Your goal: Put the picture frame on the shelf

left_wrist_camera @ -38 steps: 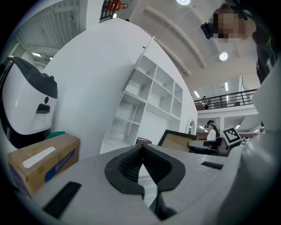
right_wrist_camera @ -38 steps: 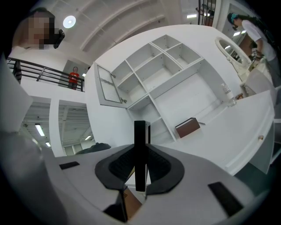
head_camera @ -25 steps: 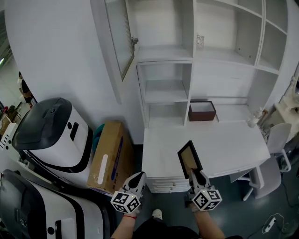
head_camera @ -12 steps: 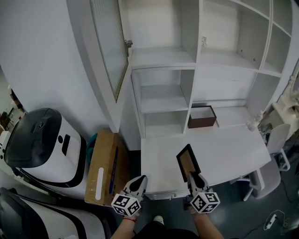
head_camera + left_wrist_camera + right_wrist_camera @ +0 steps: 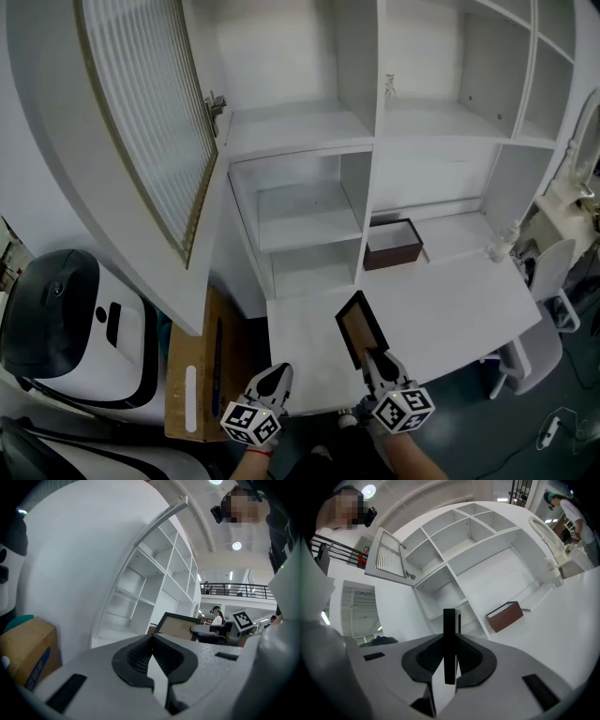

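A black picture frame [image 5: 358,326] with a tan insert stands on edge in my right gripper [image 5: 378,361], which is shut on its near end above the front of the white desk [image 5: 459,300]. In the right gripper view the picture frame [image 5: 449,644] shows edge-on between the jaws, pointing at the white shelf unit [image 5: 454,550]. My left gripper [image 5: 272,382] hangs at the desk's front left corner; its jaws are closed together with nothing in them. From the left gripper view the picture frame [image 5: 180,625] appears to the right.
A brown open box [image 5: 392,243] sits at the back of the desk under the shelf unit [image 5: 309,202]. A ribbed-glass cabinet door [image 5: 155,131] stands open at the left. A cardboard box [image 5: 197,375] and white machines [image 5: 66,319] stand on the floor to the left. A white chair [image 5: 548,281] is at the right.
Both grippers and the view have moved forward toward the desk and shelf unit, which now look larger. The frame stays held in the right gripper.
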Tool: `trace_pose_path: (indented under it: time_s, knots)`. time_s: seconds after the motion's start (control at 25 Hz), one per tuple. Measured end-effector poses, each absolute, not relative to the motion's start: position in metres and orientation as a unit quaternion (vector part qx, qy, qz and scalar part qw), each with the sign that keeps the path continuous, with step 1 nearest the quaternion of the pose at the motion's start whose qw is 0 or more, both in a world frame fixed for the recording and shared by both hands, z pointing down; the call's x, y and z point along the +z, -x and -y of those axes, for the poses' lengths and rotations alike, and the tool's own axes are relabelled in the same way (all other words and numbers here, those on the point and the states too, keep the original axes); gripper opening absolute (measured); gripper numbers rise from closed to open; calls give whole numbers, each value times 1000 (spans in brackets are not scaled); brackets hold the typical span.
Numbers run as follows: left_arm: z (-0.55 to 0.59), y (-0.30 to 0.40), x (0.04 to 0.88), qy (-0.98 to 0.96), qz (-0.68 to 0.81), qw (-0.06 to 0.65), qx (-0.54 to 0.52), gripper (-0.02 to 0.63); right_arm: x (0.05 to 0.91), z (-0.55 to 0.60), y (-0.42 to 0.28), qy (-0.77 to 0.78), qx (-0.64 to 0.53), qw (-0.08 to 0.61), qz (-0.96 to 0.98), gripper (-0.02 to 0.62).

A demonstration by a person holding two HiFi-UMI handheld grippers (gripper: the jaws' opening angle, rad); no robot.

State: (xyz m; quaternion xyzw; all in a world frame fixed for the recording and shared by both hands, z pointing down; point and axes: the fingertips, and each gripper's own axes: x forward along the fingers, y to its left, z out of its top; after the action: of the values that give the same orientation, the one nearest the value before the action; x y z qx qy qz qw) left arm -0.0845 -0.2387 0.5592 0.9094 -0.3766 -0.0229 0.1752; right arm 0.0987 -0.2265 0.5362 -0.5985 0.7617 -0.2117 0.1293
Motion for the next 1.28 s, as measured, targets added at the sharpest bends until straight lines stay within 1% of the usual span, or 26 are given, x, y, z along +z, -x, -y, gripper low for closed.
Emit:
trace_pose_path:
  time_s: [0.16, 0.52, 0.88, 1.04, 1.28]
  knots:
    - [258, 72, 552, -910, 380, 165, -28, 3, 506, 258, -96, 574, -182, 141, -786, 67]
    - [311, 65, 524, -901, 405, 147, -52, 3, 458, 327, -81, 522, -136, 140, -830, 67]
    - [336, 73, 525, -890, 426, 149, -63, 3, 436, 366, -80, 501, -140, 173, -836, 67]
    - [343, 74, 524, -889, 429, 150, -65, 3, 426, 374, -79, 495, -130, 176, -841, 67]
    - [351, 72, 526, -889, 428, 151, -65, 3, 417, 380, -75, 476, -140, 201, -844, 67]
